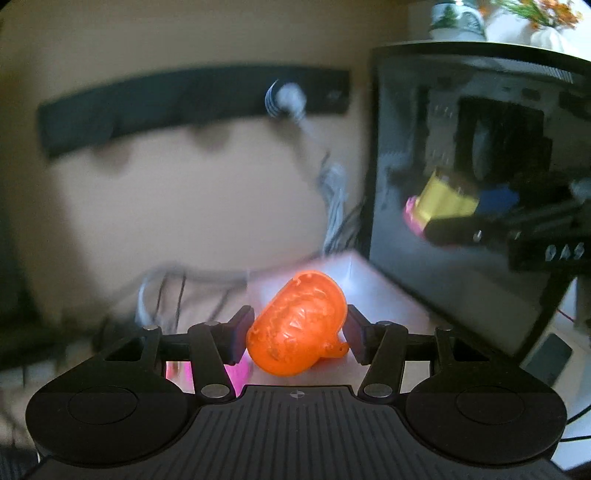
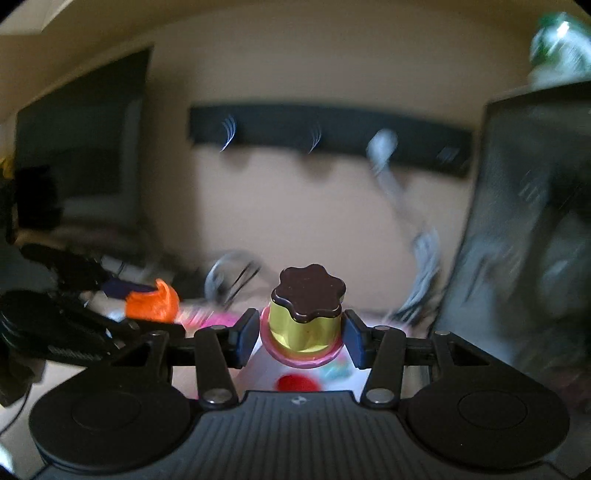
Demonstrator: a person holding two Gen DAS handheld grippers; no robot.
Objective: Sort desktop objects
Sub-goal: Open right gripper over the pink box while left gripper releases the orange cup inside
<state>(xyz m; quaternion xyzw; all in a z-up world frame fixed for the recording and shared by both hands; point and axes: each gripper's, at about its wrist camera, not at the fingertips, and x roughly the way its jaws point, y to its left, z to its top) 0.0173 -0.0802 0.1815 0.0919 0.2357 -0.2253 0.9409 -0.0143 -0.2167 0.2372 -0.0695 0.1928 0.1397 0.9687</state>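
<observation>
Beige wall with a black hook rail [image 1: 192, 99] above a cluttered bench [image 1: 376, 295]. Left hand-held gripper [image 1: 297, 332] clamps an orange translucent plastic toy [image 1: 297, 328], seemingly light and rigid, at its flanks; right hand-held gripper [image 2: 302, 334] clasps a gold-foil, dark-capped bottle [image 2: 304, 314], probably slippery, below the cap.

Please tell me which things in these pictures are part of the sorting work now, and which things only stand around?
Part of the job:
- orange toy, between the left gripper fingers
- gold bottle with a dark flower-shaped cap, between the right gripper fingers

Only standing around:
- black computer case
- grey cables
- black wall rail
- mug on top of the case
</observation>
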